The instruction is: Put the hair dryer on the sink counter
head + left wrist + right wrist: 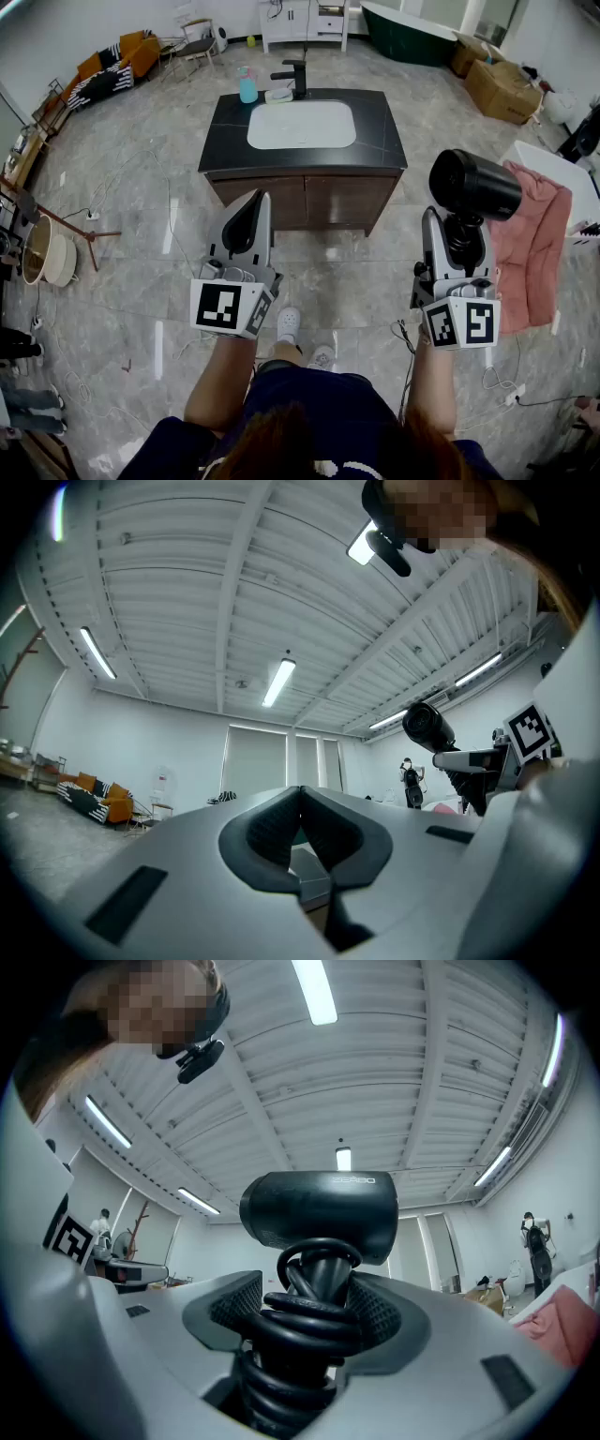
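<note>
**Dryer in hand, counter ahead**

We found the right gripper (461, 239) clamped wide on the hair dryer (473, 185) by its handle, cord (302, 1321) wound round it, near and right of the sink counter (375, 131). Left gripper (246, 223) pinched shut, empty. We judged the dryer rigid and top-heavy; coils might slip.

The worktop (380, 122) is bare along its left and right edges and in a narrow strip along its front edge, while the white basin (301, 125) takes up its middle. At the back edge stand a black faucet (292, 75), a white dish (277, 95) just beside it and a blue bottle (247, 85) near the back left corner. The floor (328, 267) before the front edge lies open for an approach.
</note>
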